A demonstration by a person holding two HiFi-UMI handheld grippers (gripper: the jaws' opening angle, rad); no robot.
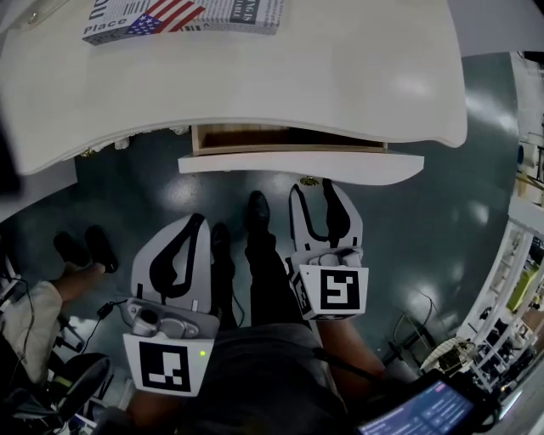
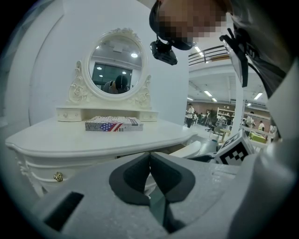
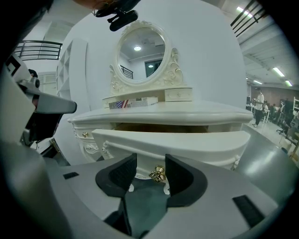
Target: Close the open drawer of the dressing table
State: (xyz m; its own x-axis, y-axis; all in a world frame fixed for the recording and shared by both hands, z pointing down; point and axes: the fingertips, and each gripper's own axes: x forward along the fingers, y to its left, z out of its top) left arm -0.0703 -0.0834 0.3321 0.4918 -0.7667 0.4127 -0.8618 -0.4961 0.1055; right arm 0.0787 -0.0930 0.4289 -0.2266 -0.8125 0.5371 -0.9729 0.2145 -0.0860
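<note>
Dark, glossy floor (image 1: 425, 221) lies under a white table (image 1: 255, 76) with a curved top.

Writing: a flat box (image 1: 183, 17) printed with stars and stripes lies at the back of the top. From the head view I read the word "Place" on it. The other print is too small to read. Each gripper carries a cube with black and white square markers.

Views compared: the head view alone shows the drawer (image 1: 297, 164) from above, its brown wooden inside open below the table edge. The left gripper view alone shows a second gold knob (image 2: 58, 176) on the table's left side. Both gripper views show the oval mirror (image 2: 117, 65) in its carved white frame, which the head view does not.

Drawer: it sits in the middle of the table front, pulled out. Its front is white and curved, with a gold knob (image 3: 158, 174) at the lower middle.

Left gripper (image 2: 150, 161): jaws pressed together, nothing between them, held well back from the table.

Right gripper (image 3: 150, 175): jaws spread, just before the drawer front. The knob stands between the pads, and I see no contact with either.
</note>
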